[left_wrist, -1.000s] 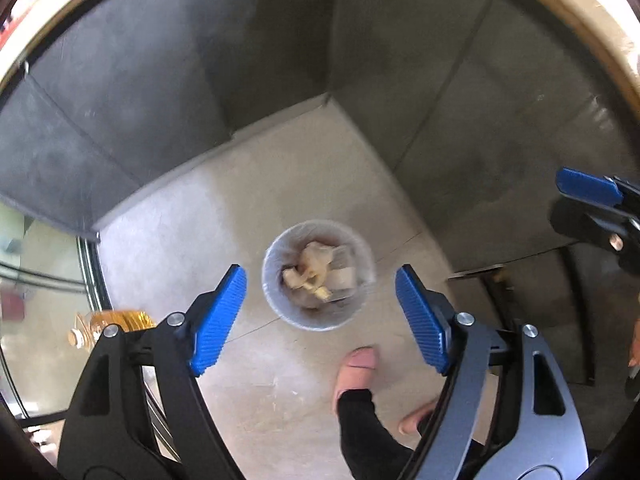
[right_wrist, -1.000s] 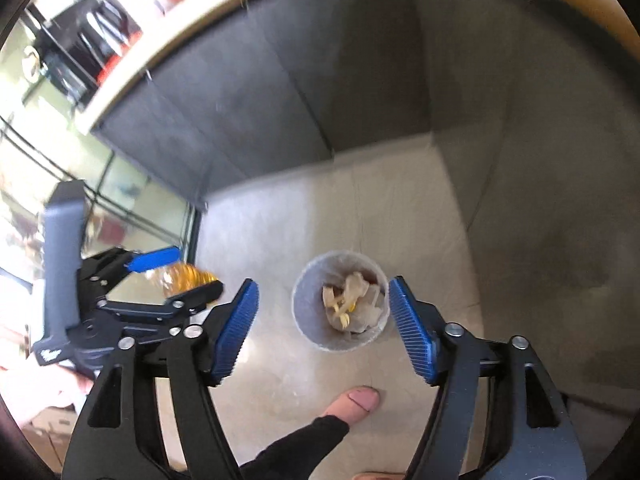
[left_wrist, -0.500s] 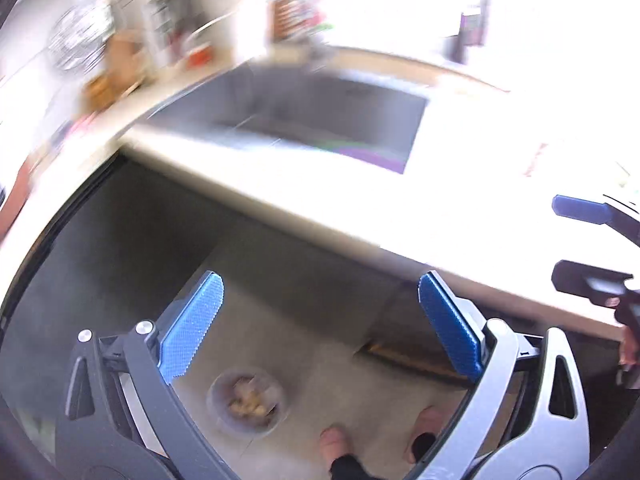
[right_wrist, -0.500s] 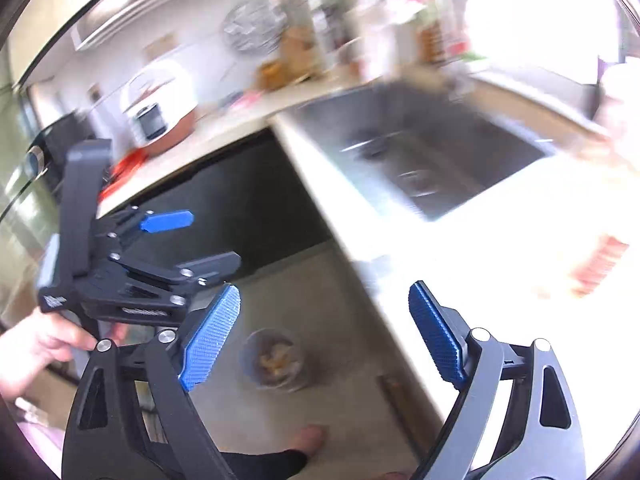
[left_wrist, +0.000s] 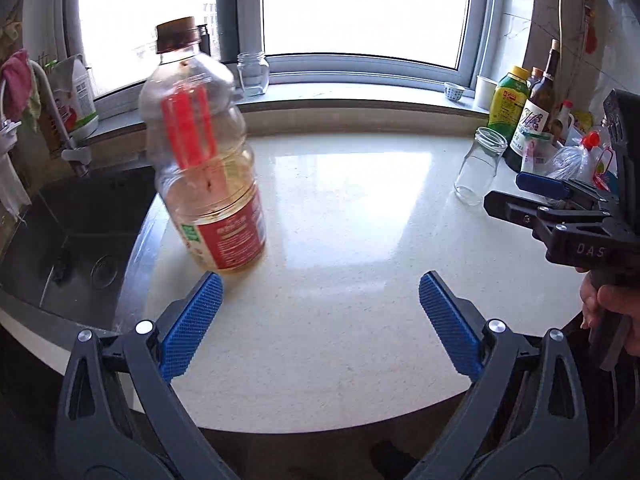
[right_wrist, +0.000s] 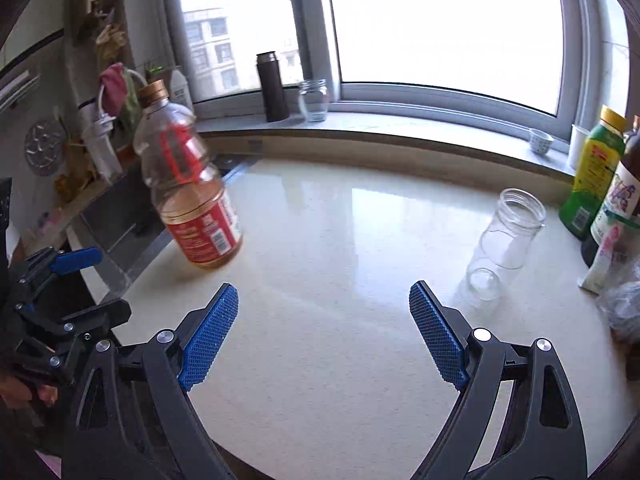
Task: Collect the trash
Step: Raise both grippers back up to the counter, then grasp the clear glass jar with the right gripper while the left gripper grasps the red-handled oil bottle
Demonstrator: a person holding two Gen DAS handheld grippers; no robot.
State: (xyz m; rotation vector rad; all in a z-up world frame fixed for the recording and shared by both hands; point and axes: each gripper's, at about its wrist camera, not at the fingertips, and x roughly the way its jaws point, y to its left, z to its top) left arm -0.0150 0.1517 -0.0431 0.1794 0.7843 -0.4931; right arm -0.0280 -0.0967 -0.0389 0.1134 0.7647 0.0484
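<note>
A pale polished stone worktop (left_wrist: 360,240) under a wide window fills the kitchen view, and over its near edge the left gripper (left_wrist: 320,322) and right gripper (right_wrist: 324,332) both hang spread wide with nothing between their blue pads. I judge this the hunt for the next piece of trash, so the next move calls for choosing a target. Likeliest is the clear plastic oil bottle (left_wrist: 204,156) with red label and brown cap, nearly empty, upright at the worktop's sink-side edge; a clear glass jar (right_wrist: 508,236) stands well apart, nearer the condiment bottles (right_wrist: 592,176).

Both views lifted from bin to countertop (left_wrist: 360,240)
</note>
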